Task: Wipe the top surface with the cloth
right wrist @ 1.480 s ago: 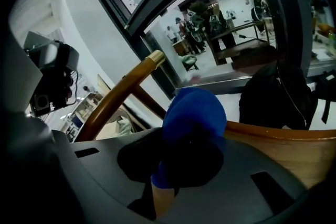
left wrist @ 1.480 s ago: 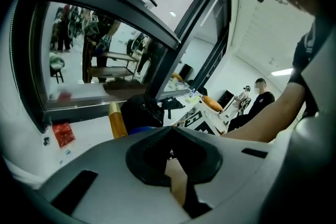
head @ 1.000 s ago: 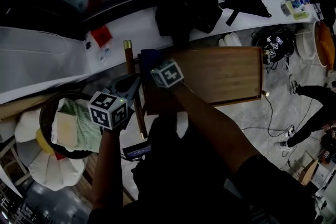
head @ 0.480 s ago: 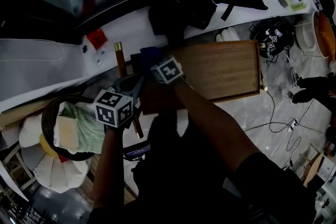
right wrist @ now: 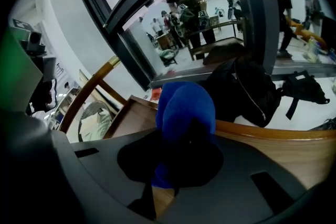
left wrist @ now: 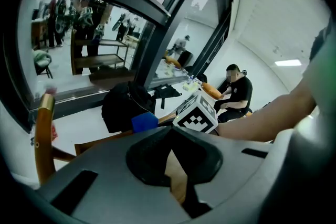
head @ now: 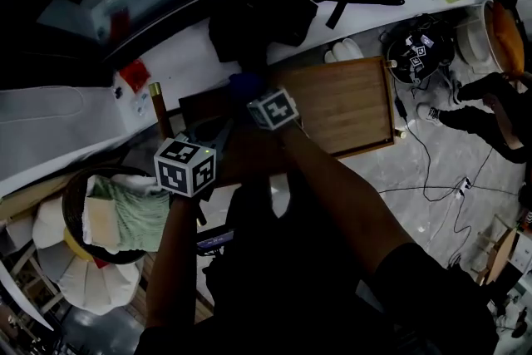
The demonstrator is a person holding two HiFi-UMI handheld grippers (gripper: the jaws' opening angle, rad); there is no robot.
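The wooden top surface [head: 345,104] lies in the middle of the head view. At its far left edge my right gripper [head: 254,93] is shut on a blue cloth [head: 246,83]. In the right gripper view the blue cloth [right wrist: 185,107] bulges out between the jaws of the right gripper [right wrist: 181,157], above the wooden top [right wrist: 294,152]. My left gripper [head: 214,137] hovers just left of the top, jaws together with nothing in them. From the left gripper [left wrist: 170,134] I see the cloth [left wrist: 144,121] and the right gripper's marker cube [left wrist: 196,113] ahead.
A dark basket [head: 73,189] with a green cloth stands at the lower left. A wooden chair post [head: 158,108] rises left of the top. A black bag [head: 258,17] lies on the white ledge behind. Black gear with markers [head: 416,54], cables and a person's legs [head: 482,100] occupy the floor at the right.
The head view has swung, so the top sits further left and up in it. Both grippers keep their places at the top's left end, the cloth still held.
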